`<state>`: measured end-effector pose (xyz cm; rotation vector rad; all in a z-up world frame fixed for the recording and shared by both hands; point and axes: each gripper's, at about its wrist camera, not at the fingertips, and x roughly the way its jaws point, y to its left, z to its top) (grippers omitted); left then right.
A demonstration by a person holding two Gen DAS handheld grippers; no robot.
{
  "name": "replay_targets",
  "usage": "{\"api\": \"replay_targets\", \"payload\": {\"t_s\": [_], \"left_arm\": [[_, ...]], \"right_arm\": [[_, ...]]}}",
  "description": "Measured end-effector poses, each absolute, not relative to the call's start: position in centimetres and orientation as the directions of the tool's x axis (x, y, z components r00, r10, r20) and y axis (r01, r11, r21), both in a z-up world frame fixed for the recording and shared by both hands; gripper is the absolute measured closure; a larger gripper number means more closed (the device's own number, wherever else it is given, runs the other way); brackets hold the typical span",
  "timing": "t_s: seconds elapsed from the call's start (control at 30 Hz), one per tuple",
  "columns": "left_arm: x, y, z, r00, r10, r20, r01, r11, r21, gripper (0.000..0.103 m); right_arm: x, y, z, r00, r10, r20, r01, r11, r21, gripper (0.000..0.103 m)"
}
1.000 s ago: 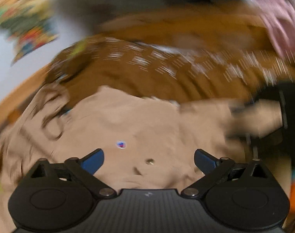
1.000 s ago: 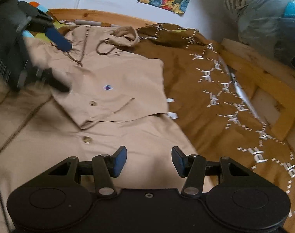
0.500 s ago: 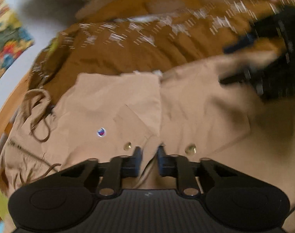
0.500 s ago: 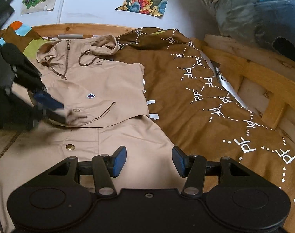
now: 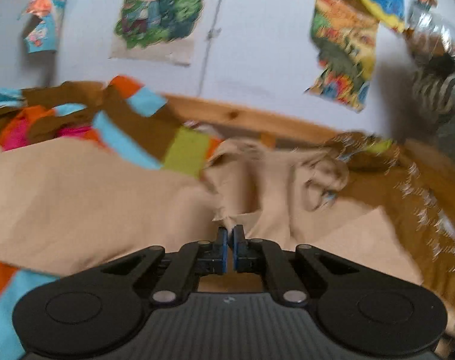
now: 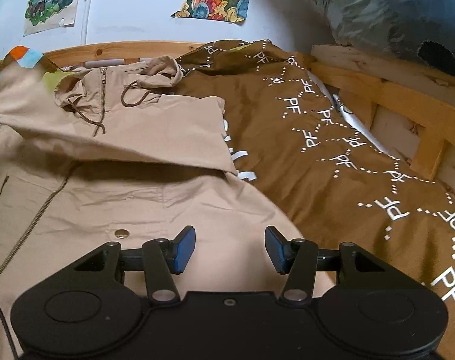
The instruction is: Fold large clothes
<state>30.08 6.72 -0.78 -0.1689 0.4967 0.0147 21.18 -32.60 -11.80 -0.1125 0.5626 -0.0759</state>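
The left gripper (image 5: 230,240) points level toward the wall (image 5: 257,45), its jaws pinched together on a bunched fold of the jacket (image 5: 77,195), which spreads ahead and to both sides. The right gripper (image 6: 230,249) tilts down over the jacket (image 6: 167,198), jaws wide apart and holding nothing; the fabric lies just below its fingertips, with the brown blanket (image 6: 332,150) to its right.

I see the tan hooded jacket (image 6: 131,186) spread zipper-up across the frame's left, hood at upper left, one panel folded over.
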Motion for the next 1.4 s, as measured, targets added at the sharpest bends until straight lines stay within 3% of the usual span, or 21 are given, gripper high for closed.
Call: {"api": "replay_targets", "payload": {"t_s": [0.23,0.27,0.33,0.37,0.4,0.53,0.57,0.63,0.7,0.73,0.77,0.8,0.87,0.93,1.0,1.13,1.2,1.27,1.33,1.4], "left_arm": [[29.9,9.6,-4.4,0.738,-0.125,-0.664,-0.056,0.968,-0.245,0.095],[29.8,9.6,-4.8,0.724,-0.129,-0.678,-0.056,0.968,-0.245,0.086],[29.6,9.9,-4.9,0.709,-0.148,-0.690,-0.051,0.964,-0.260,0.059],[29.5,10.2,-5.3,0.710,-0.153,-0.688,-0.062,0.959,-0.277,0.039],[29.6,10.4,-5.5,0.714,-0.162,-0.681,-0.071,0.951,-0.301,0.032],[30.6,11.4,-6.2,0.700,-0.209,-0.683,-0.072,0.931,-0.359,0.032],[31.3,11.5,-6.7,0.686,-0.190,-0.702,-0.088,0.937,-0.339,0.034],[32.3,11.6,-7.7,0.652,-0.157,-0.742,-0.110,0.948,-0.298,0.052],[33.2,11.6,-8.8,0.602,-0.147,-0.785,-0.117,0.956,-0.269,0.084],[33.4,11.5,-9.3,0.584,-0.152,-0.797,-0.114,0.957,-0.266,0.087],[33.5,11.3,-9.5,0.583,-0.149,-0.799,-0.113,0.959,-0.261,0.089],[33.4,11.1,-9.5,0.587,-0.137,-0.798,-0.111,0.963,-0.247,0.102],[33.1,10.3,-9.3,0.608,-0.109,-0.786,-0.082,0.977,-0.199,0.103],[32.4,9.3,-9.2,0.606,-0.107,-0.788,-0.061,0.982,-0.181,0.103],[32.1,8.3,-9.2,0.582,-0.124,-0.804,-0.039,0.983,-0.180,0.103],[32.0,7.1,-9.7,0.567,-0.093,-0.818,-0.009,0.993,-0.119,0.103],[31.8,7.4,-9.5,0.559,-0.098,-0.823,-0.015,0.992,-0.128,0.103],[31.8,7.8,-9.0,0.551,-0.100,-0.828,-0.027,0.990,-0.137,0.103],[31.5,7.9,-9.0,0.549,-0.097,-0.830,-0.028,0.990,-0.135,0.103],[31.5,7.6,-9.2,0.546,-0.087,-0.833,-0.025,0.992,-0.121,0.103]], "right_arm": [[24.3,-31.5,-10.2,0.843,-0.102,-0.528,0.036,0.990,-0.134,0.047],[25.3,-31.4,-9.7,0.844,-0.099,-0.526,0.031,0.990,-0.137,0.044],[28.1,-31.3,-9.1,0.841,-0.098,-0.532,0.024,0.989,-0.144,0.041],[29.4,-31.3,-8.9,0.838,-0.098,-0.537,0.027,0.990,-0.139,0.041],[31.0,-31.5,-8.6,0.835,-0.095,-0.542,0.035,0.992,-0.120,0.041],[37.1,-32.4,-8.8,0.802,-0.070,-0.594,0.089,0.996,0.003,0.040],[38.4,-32.7,-9.0,0.795,-0.070,-0.603,0.107,0.994,0.027,0.040],[40.6,-33.2,-9.8,0.774,-0.067,-0.629,0.133,0.989,0.058,0.041],[42.2,-33.5,-10.8,0.749,-0.075,-0.658,0.163,0.984,0.073,0.046],[42.7,-33.7,-11.3,0.735,-0.074,-0.674,0.177,0.980,0.086,0.057],[42.9,-33.8,-11.6,0.730,-0.067,-0.680,0.182,0.978,0.099,0.075],[43.0,-33.9,-11.9,0.728,-0.050,-0.684,0.179,0.977,0.119,0.085],[42.7,-33.7,-11.7,0.734,-0.071,-0.675,0.187,0.977,0.100,0.099],[42.0,-33.3,-10.7,0.769,-0.110,-0.630,0.190,0.980,0.060,0.100],[41.7,-33.3,-10.2,0.787,-0.149,-0.599,0.203,0.979,0.023,0.101],[43.0,-32.9,-12.1,0.708,-0.219,-0.672,0.213,0.973,-0.093,0.095],[42.2,-31.7,-11.9,0.736,-0.267,-0.623,0.203,0.964,-0.173,0.085],[40.5,-29.9,-11.3,0.783,-0.289,-0.551,0.175,0.952,-0.251,0.060],[39.0,-28.1,-11.5,0.820,-0.286,-0.496,0.110,0.929,-0.354,0.053],[38.2,-26.5,-12.9,0.815,-0.270,-0.513,0.025,0.901,-0.434,0.051]]}}
